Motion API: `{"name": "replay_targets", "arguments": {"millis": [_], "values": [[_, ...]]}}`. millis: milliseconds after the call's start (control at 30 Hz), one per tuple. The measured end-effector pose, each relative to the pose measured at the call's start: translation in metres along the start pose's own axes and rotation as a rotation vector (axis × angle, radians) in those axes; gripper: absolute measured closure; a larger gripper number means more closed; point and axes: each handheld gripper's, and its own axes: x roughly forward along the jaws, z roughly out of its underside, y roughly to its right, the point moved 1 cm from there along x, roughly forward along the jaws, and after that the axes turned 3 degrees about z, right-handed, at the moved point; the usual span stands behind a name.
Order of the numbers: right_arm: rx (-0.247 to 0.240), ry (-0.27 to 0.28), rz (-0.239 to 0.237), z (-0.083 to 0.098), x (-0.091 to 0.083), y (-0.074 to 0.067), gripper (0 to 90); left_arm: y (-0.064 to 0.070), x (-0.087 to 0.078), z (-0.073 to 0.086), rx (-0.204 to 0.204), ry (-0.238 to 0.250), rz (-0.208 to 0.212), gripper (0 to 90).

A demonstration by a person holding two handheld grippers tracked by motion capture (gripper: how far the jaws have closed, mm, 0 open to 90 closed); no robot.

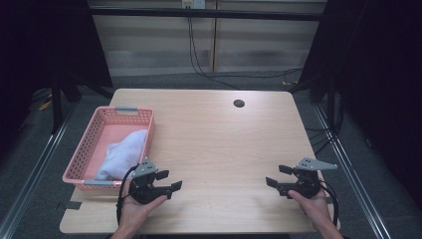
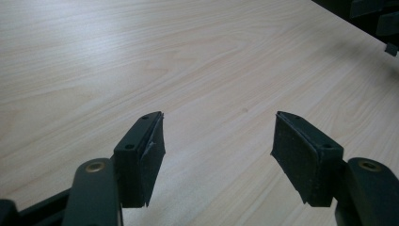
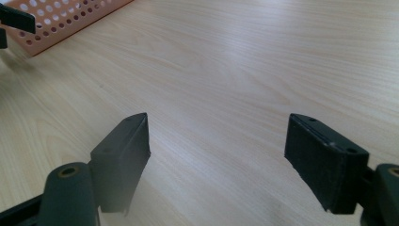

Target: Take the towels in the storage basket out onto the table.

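Observation:
A pink plastic basket (image 1: 93, 134) stands at the table's left side, and a white cloth (image 1: 122, 153) lies bunched inside it. My left gripper (image 1: 169, 180) rests near the front left of the table, just right of the basket's near corner, open and empty. In the left gripper view its jaws (image 2: 219, 146) stand wide apart over bare wood. My right gripper (image 1: 278, 176) sits at the front right, open, pointing left toward the table's middle. Its own view shows the jaws (image 3: 216, 155) spread with nothing between them, and the basket's corner (image 3: 61, 21) far off.
The light wooden table (image 1: 214, 144) has a round cable hole (image 1: 239, 103) at the back. Dark curtains flank both sides. Cables hang down the back wall. The other gripper's black parts (image 2: 376, 21) show at the far corner of the left gripper view.

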Motion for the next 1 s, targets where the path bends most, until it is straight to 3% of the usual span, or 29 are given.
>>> {"name": "replay_targets", "arguments": {"millis": [400,600,767,867,900,933,1000], "values": [[-0.007,-0.021,0.011,0.002,-0.002,0.002,21.1,0.004,-0.002,-0.006,0.033,-0.023,-0.011,35.0],[-0.015,0.001,0.002,0.001,-0.006,-0.004,20.5,0.01,-0.021,-0.018,0.069,-0.03,0.002,33.6],[-0.025,-0.008,0.004,0.001,-0.005,-0.008,19.3,0.009,-0.029,-0.022,0.064,-0.049,-0.024,28.6],[-0.026,-0.012,0.003,0.001,-0.004,-0.006,19.0,0.005,-0.04,-0.026,0.098,-0.059,-0.039,32.9],[-0.02,-0.012,0.001,0.001,-0.005,-0.006,19.0,0.005,-0.04,-0.026,0.098,-0.059,-0.039,31.9],[-0.024,-0.012,0.001,0.001,-0.005,-0.006,19.0,-0.003,-0.048,-0.03,0.065,-0.058,-0.065,30.5],[-0.022,-0.013,0.0,0.001,-0.004,-0.006,19.0,-0.012,-0.056,-0.034,0.047,-0.054,-0.094,29.7]]}}
